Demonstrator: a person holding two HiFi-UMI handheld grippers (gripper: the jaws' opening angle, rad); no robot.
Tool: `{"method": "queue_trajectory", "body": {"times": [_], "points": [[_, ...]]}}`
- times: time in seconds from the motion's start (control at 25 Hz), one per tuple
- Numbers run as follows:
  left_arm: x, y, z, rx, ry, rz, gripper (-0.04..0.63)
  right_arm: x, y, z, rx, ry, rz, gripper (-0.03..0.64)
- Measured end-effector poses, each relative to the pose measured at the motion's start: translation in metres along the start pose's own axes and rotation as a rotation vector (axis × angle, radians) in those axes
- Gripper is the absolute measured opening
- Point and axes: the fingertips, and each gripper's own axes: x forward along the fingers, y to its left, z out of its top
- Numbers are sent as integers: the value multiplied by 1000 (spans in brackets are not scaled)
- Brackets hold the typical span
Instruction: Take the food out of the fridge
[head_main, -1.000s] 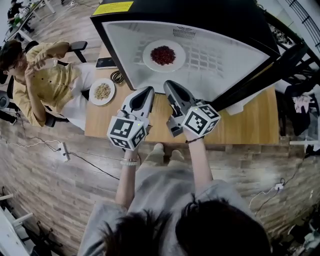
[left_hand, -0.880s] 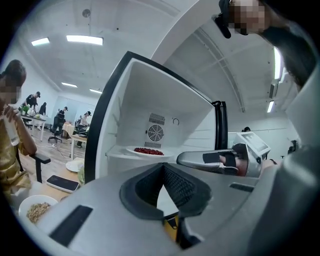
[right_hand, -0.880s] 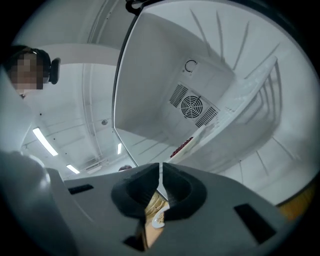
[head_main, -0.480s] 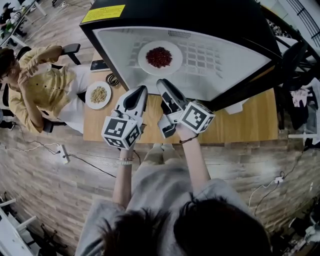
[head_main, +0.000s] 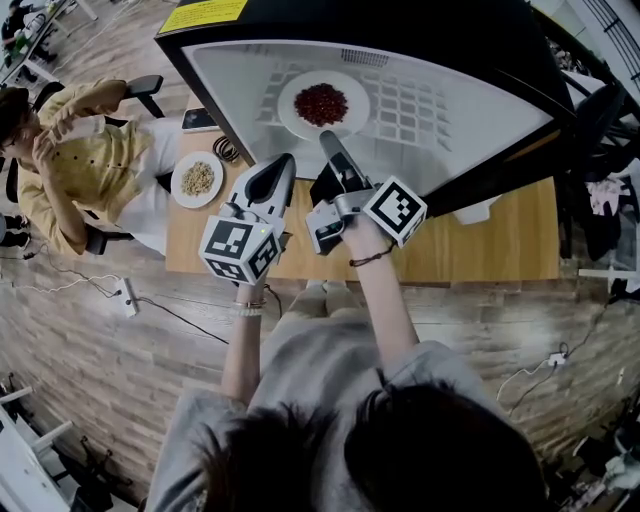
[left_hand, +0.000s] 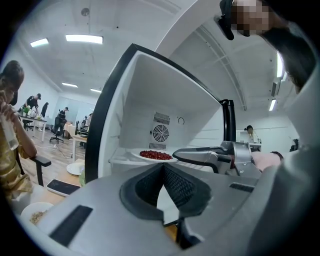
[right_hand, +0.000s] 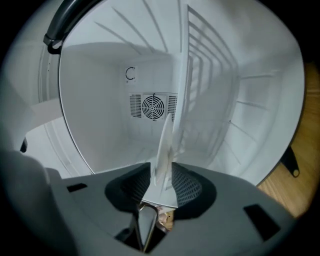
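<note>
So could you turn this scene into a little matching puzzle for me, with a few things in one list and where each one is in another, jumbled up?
Things:
1. plate of red food
2. plate of pale food
3. left hand-held gripper
4. seated person in a yellow shirt

Places:
A. on the wooden table, outside the fridge
B. on a chair beside the table
C. inside the open fridge
D. held in front of the fridge's opening, jaws together

Pairs: 1-C, 2-A, 3-D, 4-B
</note>
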Motion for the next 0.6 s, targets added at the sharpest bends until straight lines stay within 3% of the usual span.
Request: {"method": "queue_trajectory", "body": {"times": [0.6], "points": [[-1, -2, 2, 23, 7, 12, 8, 11, -2, 2, 138, -29, -9, 123]]}}
